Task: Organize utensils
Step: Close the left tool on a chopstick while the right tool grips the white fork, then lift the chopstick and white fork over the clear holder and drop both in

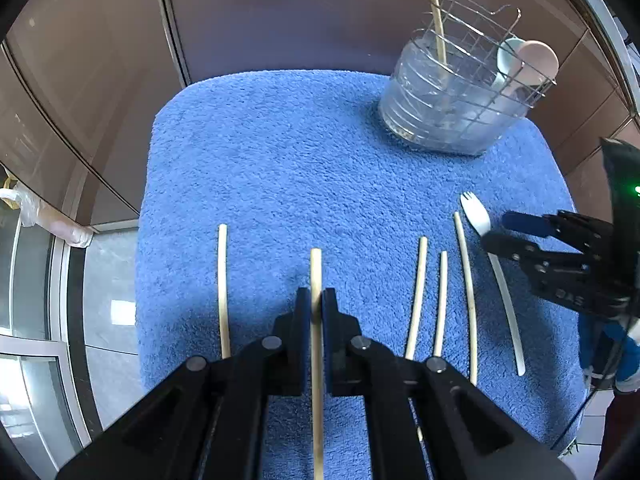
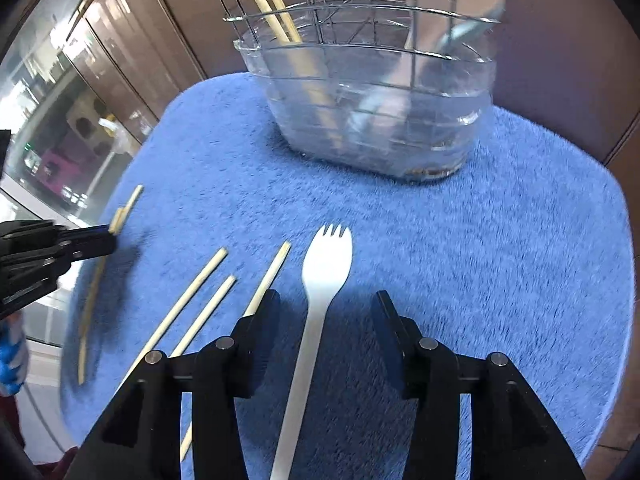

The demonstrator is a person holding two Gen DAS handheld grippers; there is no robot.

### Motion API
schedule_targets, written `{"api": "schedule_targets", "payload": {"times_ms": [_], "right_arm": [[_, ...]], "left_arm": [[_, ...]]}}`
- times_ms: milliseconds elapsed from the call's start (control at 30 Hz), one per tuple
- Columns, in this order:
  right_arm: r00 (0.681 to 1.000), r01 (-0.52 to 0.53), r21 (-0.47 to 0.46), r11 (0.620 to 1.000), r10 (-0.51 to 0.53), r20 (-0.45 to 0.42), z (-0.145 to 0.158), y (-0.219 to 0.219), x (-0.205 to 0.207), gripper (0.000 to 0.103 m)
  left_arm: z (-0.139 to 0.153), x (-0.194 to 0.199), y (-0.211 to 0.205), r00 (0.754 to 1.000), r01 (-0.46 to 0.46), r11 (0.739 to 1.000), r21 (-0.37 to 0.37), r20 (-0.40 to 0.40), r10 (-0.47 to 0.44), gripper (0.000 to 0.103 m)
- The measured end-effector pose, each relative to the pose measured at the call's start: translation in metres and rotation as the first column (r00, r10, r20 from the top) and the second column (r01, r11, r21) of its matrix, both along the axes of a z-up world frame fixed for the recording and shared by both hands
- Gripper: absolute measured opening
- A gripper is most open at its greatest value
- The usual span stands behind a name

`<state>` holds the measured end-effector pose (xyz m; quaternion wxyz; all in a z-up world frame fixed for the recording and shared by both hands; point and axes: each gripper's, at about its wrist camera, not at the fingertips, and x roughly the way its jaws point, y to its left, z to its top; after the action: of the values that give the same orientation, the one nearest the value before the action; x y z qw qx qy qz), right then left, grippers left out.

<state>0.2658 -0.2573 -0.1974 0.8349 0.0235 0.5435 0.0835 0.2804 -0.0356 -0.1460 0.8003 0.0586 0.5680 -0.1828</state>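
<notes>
Wooden chopstick (image 1: 316,276) sat pinched in the left tool (image 1: 316,300) above the blue towel (image 1: 280,160), needing a steady lift toward the caddy (image 1: 452,92), while the right tool (image 2: 324,300) stood wide astride the spork (image 2: 316,292).

The middle of the blue mat (image 1: 280,168) lies bare, open ground between the chopsticks at the near edge and the caddy (image 1: 460,92), which blocks the far right corner with a tall chopstick (image 1: 436,12) and two spoons (image 1: 528,60) sticking up out of it. Along the near edge the way down is crowded: one loose stick (image 1: 222,288) at the left, three sticks (image 1: 442,300) close together at the right and the spork (image 2: 320,300) just beyond them. The brown wall (image 1: 280,12) closes the far side, just behind the mat.
</notes>
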Motion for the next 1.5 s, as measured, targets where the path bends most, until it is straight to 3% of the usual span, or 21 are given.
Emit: {"api": "schedule_targets", "payload": {"times_ms": [133,267,333,500,733,933,1200,1333,1500], "right_arm": [[1.000,-0.009,-0.089,0.996,0.009,-0.003,-0.008,0.014,0.014,0.047],[1.000,-0.020,-0.149,0.989,0.023,0.018,-0.009,0.026,0.018,0.028],[0.999,-0.027,-0.153,0.988,0.029,0.016,-0.008,0.026,0.019,0.028],[0.999,-0.025,-0.087,0.996,0.029,0.044,-0.005,0.012,0.010,0.028],[0.978,-0.044,0.040,0.998,0.035,0.206,0.031,-0.014,-0.034,0.028],[0.937,-0.064,0.117,0.991,0.019,0.348,0.063,-0.027,-0.085,0.028],[0.872,-0.060,0.136,0.989,-0.014,0.489,0.093,0.003,-0.114,0.028],[0.827,-0.068,0.130,0.989,-0.017,0.562,0.127,0.003,-0.125,0.028],[0.734,-0.040,0.096,0.995,-0.036,0.679,0.169,0.005,-0.118,0.028]], "left_arm": [[-0.003,0.002,0.001,1.000,0.000,1.000,-0.014,-0.002,0.000,0.005],[-0.007,0.002,0.001,1.000,0.007,1.000,-0.014,-0.002,-0.007,0.005],[-0.008,0.002,0.001,1.000,0.006,1.000,-0.020,-0.004,-0.007,0.005],[0.000,-0.002,0.005,1.000,0.004,0.999,-0.038,0.013,-0.003,0.005],[0.027,-0.017,0.009,0.996,0.001,0.996,-0.085,0.085,0.006,0.005],[0.050,-0.033,0.009,0.992,0.007,0.992,-0.126,0.128,0.009,0.005],[0.090,-0.045,0.004,0.979,0.018,0.983,-0.185,0.201,0.020,0.005],[0.118,-0.045,-0.005,0.962,0.031,0.974,-0.223,0.272,0.031,0.005],[0.164,-0.033,-0.019,0.918,0.044,0.941,-0.334,0.384,0.094,0.005]]}}
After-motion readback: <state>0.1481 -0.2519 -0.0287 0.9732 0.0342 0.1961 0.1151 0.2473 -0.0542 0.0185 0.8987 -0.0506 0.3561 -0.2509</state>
